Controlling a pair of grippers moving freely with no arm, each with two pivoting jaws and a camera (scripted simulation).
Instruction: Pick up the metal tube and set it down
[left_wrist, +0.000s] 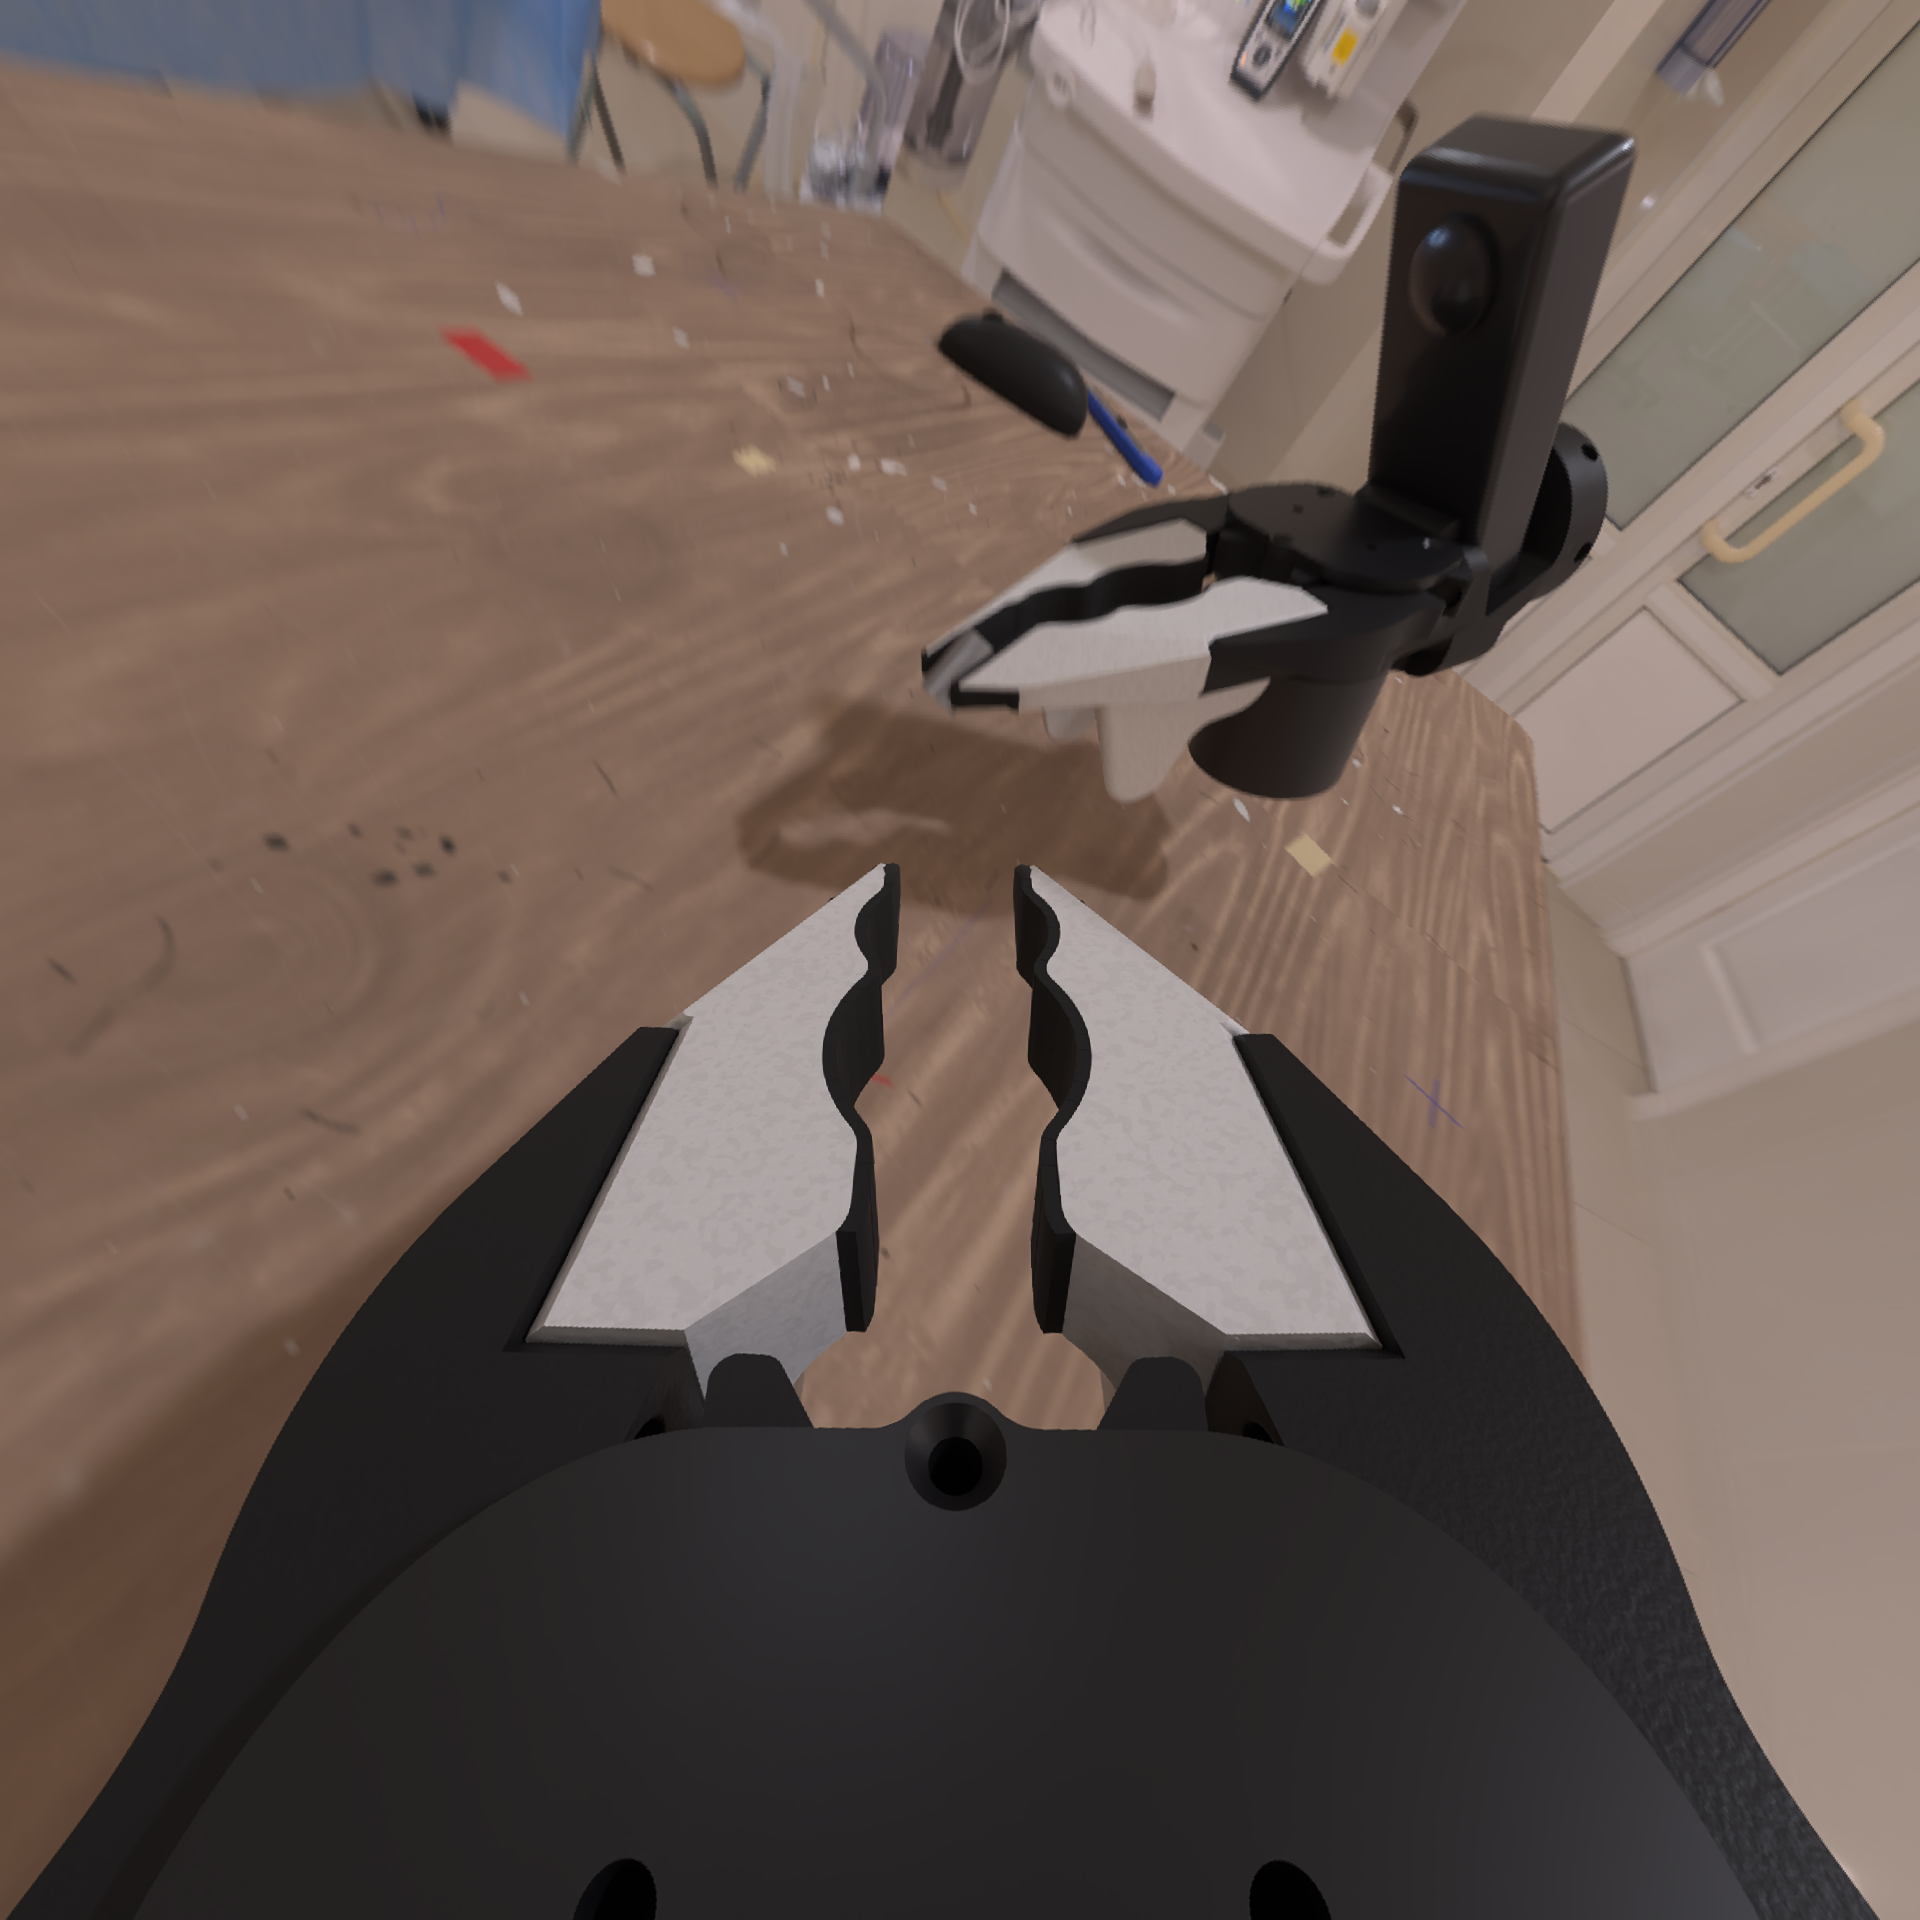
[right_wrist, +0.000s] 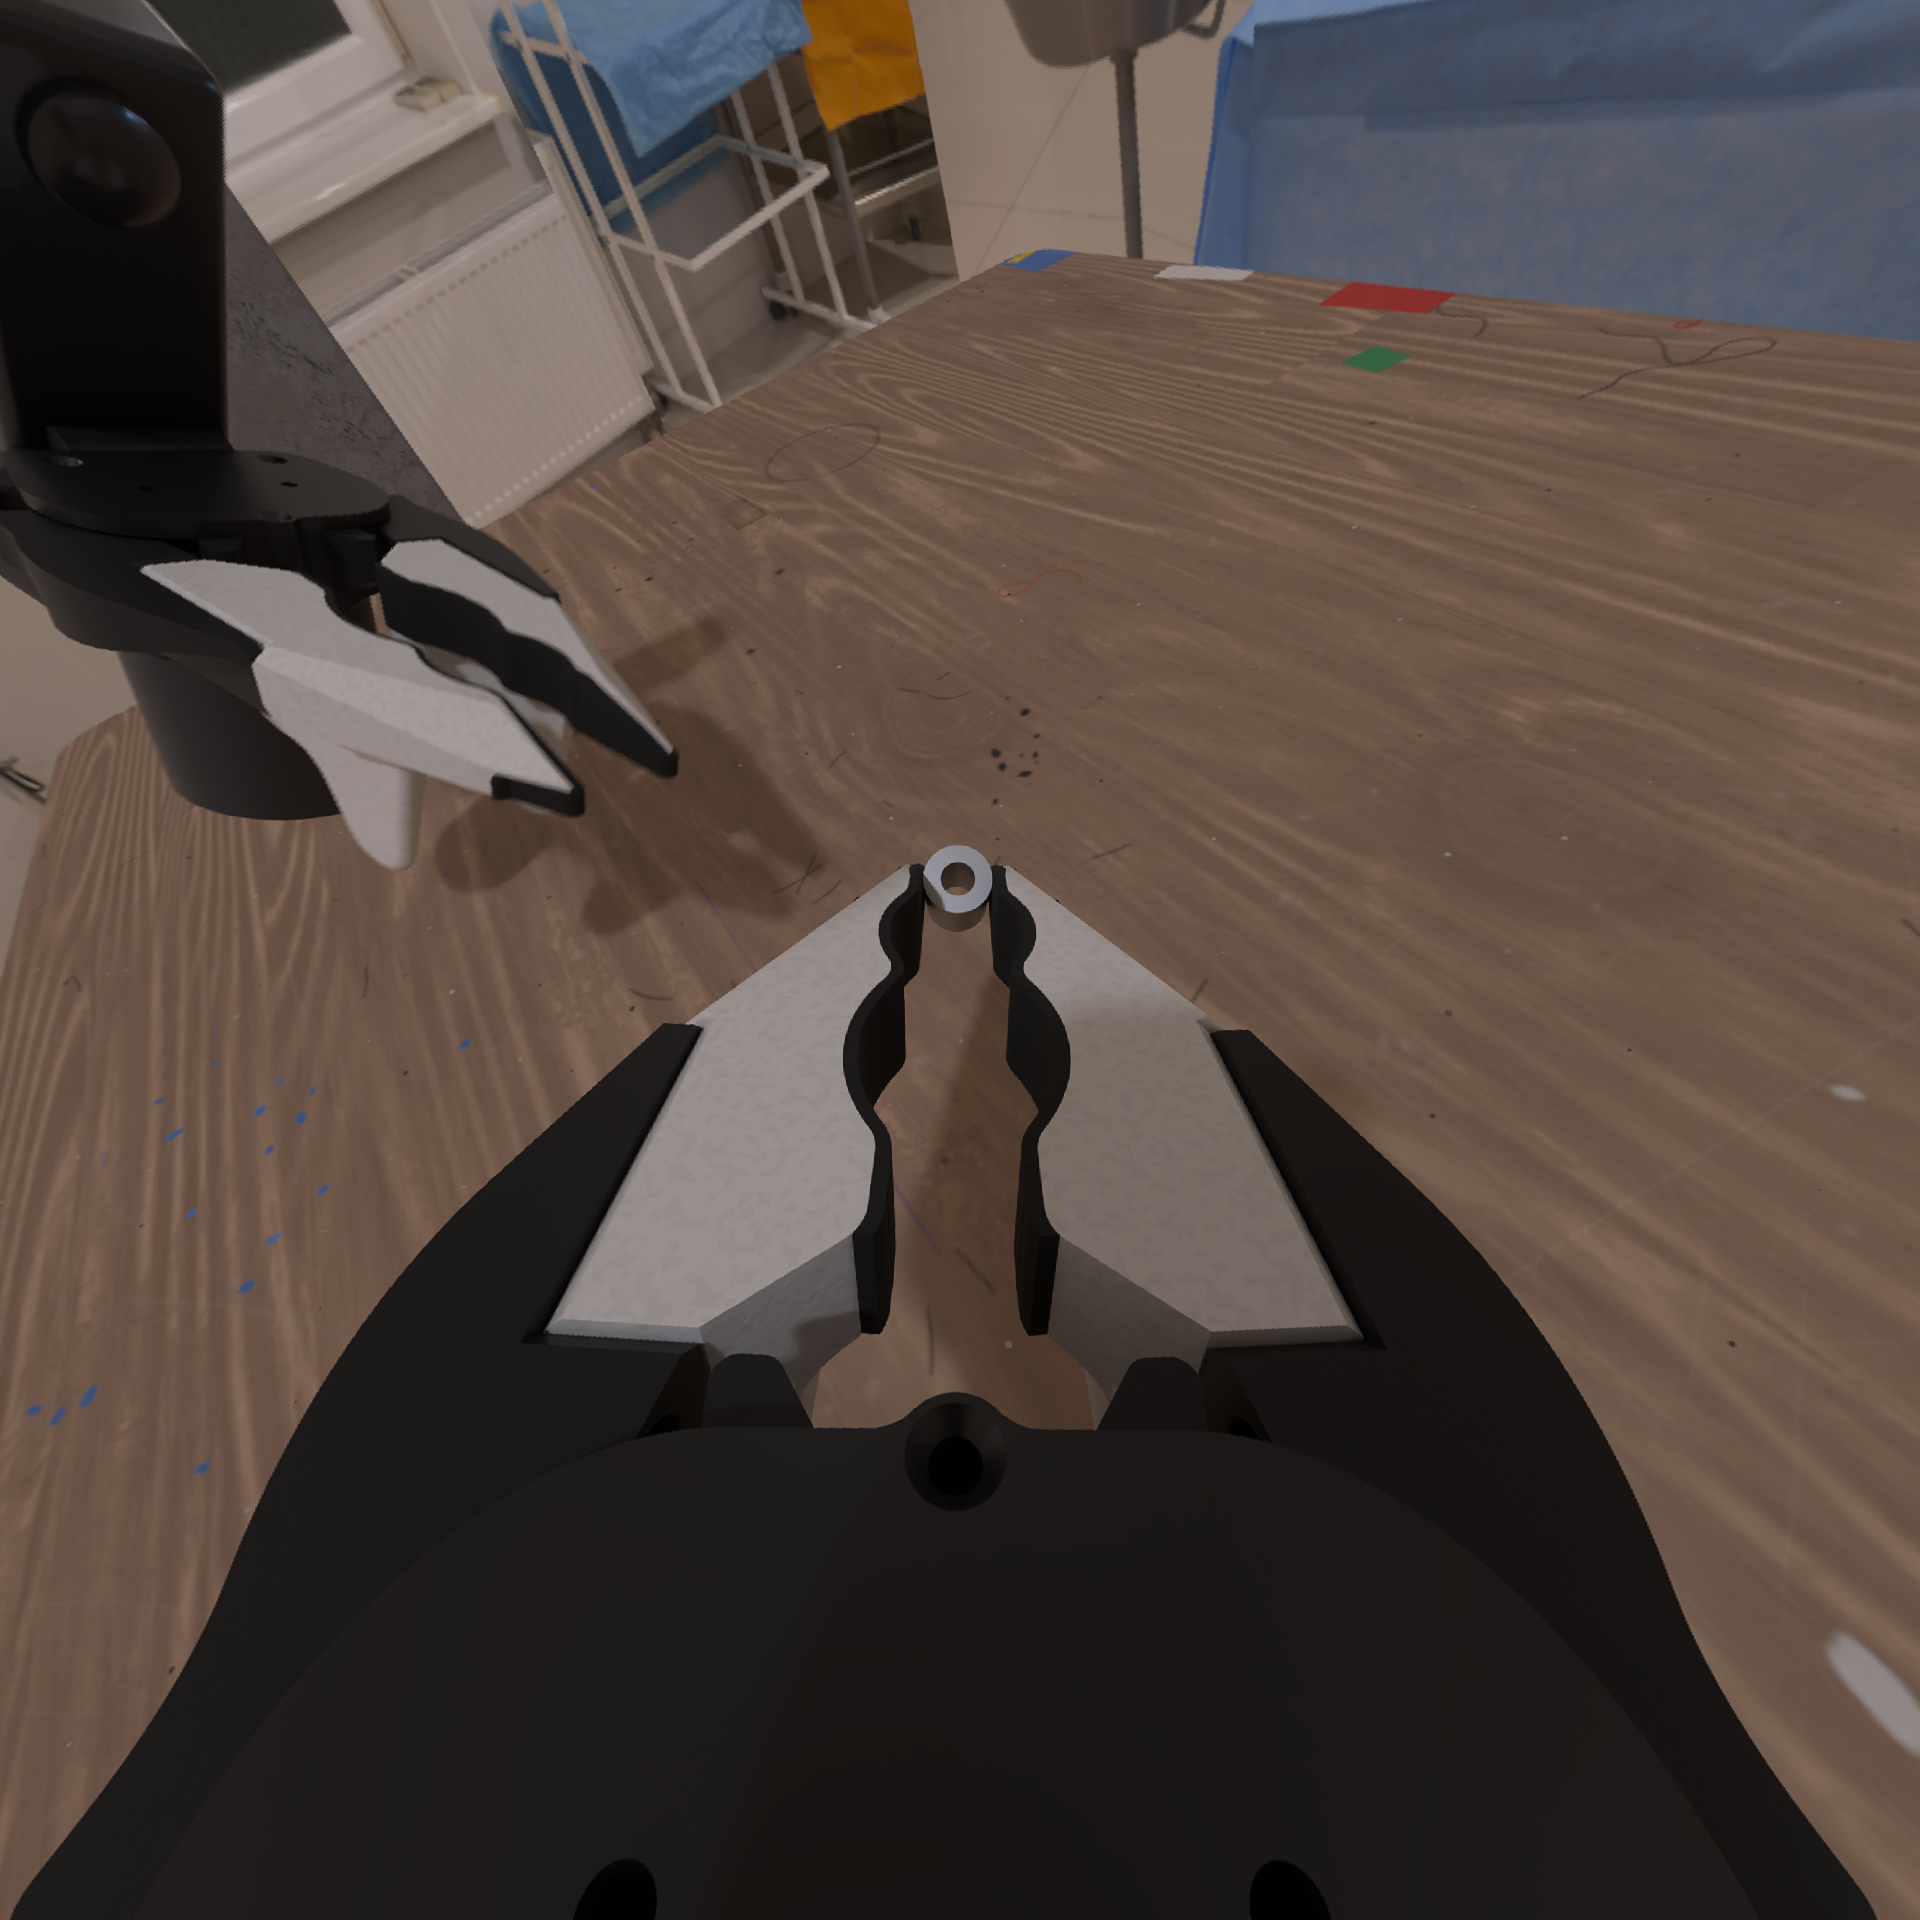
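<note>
A short grey metal tube (right_wrist: 957, 881) stands upright, pinched between the fingertips of my right gripper (right_wrist: 958, 896), its open end facing up. In the left wrist view the right gripper (left_wrist: 948, 673) hovers a little above the wooden table (left_wrist: 416, 623) and casts a shadow under it. My left gripper (left_wrist: 956, 881) is open and empty, its jaws a small gap apart, low over the table. It also shows at the left of the right wrist view (right_wrist: 623, 777), apart from the tube.
A black oval object (left_wrist: 1013, 384) and a blue pen (left_wrist: 1122, 436) lie near the table's far right edge. A red patch (left_wrist: 483, 353) marks the table. Red (right_wrist: 1387, 296), green (right_wrist: 1374, 360) and white (right_wrist: 1205, 273) patches lie at the far side.
</note>
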